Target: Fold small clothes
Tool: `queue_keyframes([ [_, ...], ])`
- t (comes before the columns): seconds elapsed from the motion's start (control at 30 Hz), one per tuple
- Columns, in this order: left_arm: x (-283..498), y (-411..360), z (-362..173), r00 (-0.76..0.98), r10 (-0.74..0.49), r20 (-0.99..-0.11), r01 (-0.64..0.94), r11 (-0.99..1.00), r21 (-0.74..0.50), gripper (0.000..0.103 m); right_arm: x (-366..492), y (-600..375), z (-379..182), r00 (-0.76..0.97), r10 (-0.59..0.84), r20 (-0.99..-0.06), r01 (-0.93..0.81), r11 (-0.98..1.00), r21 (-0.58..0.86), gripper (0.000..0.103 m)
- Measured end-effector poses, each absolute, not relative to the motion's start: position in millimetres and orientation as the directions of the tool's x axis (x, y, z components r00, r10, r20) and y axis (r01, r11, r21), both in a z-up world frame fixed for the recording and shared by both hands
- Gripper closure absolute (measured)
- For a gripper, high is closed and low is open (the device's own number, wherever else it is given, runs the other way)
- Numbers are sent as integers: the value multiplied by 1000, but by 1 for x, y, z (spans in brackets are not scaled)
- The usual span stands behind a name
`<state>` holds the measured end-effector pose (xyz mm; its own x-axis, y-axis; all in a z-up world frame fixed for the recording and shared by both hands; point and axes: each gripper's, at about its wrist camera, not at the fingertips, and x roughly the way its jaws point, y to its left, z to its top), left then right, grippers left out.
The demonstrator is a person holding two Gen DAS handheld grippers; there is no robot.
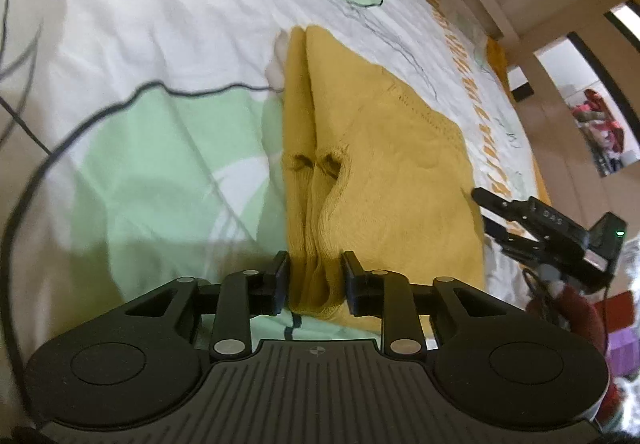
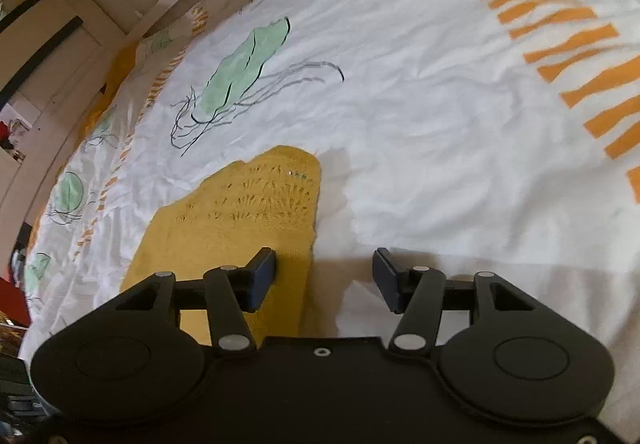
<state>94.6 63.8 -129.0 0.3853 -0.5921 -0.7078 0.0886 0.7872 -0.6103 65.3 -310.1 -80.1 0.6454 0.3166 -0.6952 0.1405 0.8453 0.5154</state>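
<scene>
A bed covered by a white printed cotton sheet (image 2: 420,116), patterned with green blobs and orange dashes, carries everything here. On it lies the mustard-yellow knitted garment (image 1: 400,172), partly folded, its long doubled edge running away from the left wrist camera. The left tongs (image 1: 315,280) are clenched on that bunched edge at the near end, probably to lift or drag the fold over. The right tongs (image 2: 324,278) hang released above the garment's other border, one finger over the knit and the other over bare sheet, seemingly placed to pinch that edge next so that both ends travel together
</scene>
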Motion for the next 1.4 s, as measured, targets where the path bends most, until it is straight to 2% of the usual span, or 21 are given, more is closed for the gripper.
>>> queue_keyframes([
  [0.07,88,58,-120,417,-563,-714,118,812,-571,64,59,-308,-77,664,292,-688,133,860,493,39],
  [0.13,75,58,-112,456,-547,-702,149,825,-546,49,54,-304,-71,689,271,-672,121,871,476,27],
  [0.2,68,54,-101,494,-537,-684,181,833,-523,27,47,-296,-63,713,255,-653,100,885,455,18],
  [0.33,53,52,-86,526,-516,-676,229,851,-472,8,29,-285,-50,741,239,-627,64,905,420,0],
  [0.4,49,48,-79,557,-490,-670,240,868,-435,2,23,-277,-46,751,236,-616,46,913,406,0],
  [0.67,34,44,-49,682,-333,-651,192,941,-280,0,-8,-259,-23,787,178,-591,34,944,330,0],
  [0.87,35,29,-27,691,-222,-688,164,975,-149,0,-29,-238,-9,791,51,-610,74,981,178,0],
  [1.1,26,12,-6,726,-37,-687,69,997,20,1,-54,-226,5,799,50,-600,47,988,145,0],
  [1.17,22,10,-2,737,-29,-676,61,998,24,1,-60,-224,8,798,47,-600,53,987,149,0],
  [1.3,17,8,-2,711,-91,-697,92,995,-36,1,-74,-227,12,818,75,-570,65,973,222,0],
  [1.4,11,5,-5,707,-65,-705,77,997,-15,1,-81,-226,13,806,14,-592,140,967,214,0],
])
